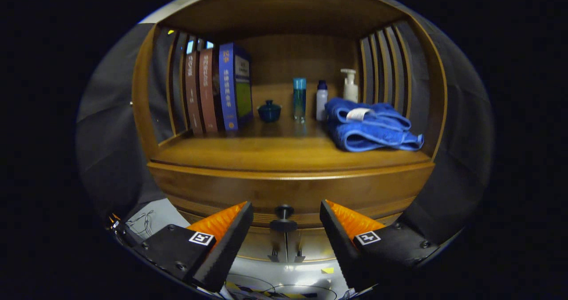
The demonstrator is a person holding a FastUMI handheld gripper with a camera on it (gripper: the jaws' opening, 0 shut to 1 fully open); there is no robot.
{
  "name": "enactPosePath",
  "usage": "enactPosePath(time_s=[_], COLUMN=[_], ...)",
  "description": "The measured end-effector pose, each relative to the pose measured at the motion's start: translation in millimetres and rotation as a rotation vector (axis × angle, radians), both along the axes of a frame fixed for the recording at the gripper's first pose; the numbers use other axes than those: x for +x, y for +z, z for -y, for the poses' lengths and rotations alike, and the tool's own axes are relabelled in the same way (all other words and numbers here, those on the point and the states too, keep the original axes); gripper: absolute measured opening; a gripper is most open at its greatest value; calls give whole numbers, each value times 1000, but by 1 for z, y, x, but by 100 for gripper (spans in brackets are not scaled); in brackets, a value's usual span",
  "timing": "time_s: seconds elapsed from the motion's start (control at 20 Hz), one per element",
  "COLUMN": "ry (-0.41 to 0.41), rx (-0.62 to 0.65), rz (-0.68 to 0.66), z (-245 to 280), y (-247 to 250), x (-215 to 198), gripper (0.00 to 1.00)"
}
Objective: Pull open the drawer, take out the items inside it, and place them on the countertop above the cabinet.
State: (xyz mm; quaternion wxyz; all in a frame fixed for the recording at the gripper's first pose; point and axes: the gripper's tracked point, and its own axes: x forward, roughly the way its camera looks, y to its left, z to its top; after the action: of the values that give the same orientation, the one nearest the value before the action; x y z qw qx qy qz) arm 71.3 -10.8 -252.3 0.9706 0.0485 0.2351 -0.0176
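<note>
The gripper (286, 218) stands spread, fingers flanking the drawer knob (284, 218) at twelve o'clock just ahead on the drawer (293, 191), so centre it, close squarely, then pull straight back.

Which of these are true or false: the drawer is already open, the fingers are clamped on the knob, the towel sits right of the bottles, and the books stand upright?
1. The drawer is pulled open. False: its front sits shut against the cabinet.
2. The gripper is shut on the knob. False: the fingers stand apart, the knob between them untouched.
3. The blue towel lies right of the bottles. True.
4. The books stand upright at the shelf's left. True.
</note>
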Motion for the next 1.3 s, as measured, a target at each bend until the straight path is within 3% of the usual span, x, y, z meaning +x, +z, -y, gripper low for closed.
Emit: enactPosePath(time_s=[0.3,0.6,0.7,1.05,1.3], ry=[-1,25,34,27,37], rx=[-9,-28,-39,-22,-22], rz=[-51,-85,-92,-136,-166], z=[-2,-9,-9,-11,-12], y=[-30,-42,-44,-44,-41], x=[14,15,17,8,-38], gripper=[95,43,34,34,34])
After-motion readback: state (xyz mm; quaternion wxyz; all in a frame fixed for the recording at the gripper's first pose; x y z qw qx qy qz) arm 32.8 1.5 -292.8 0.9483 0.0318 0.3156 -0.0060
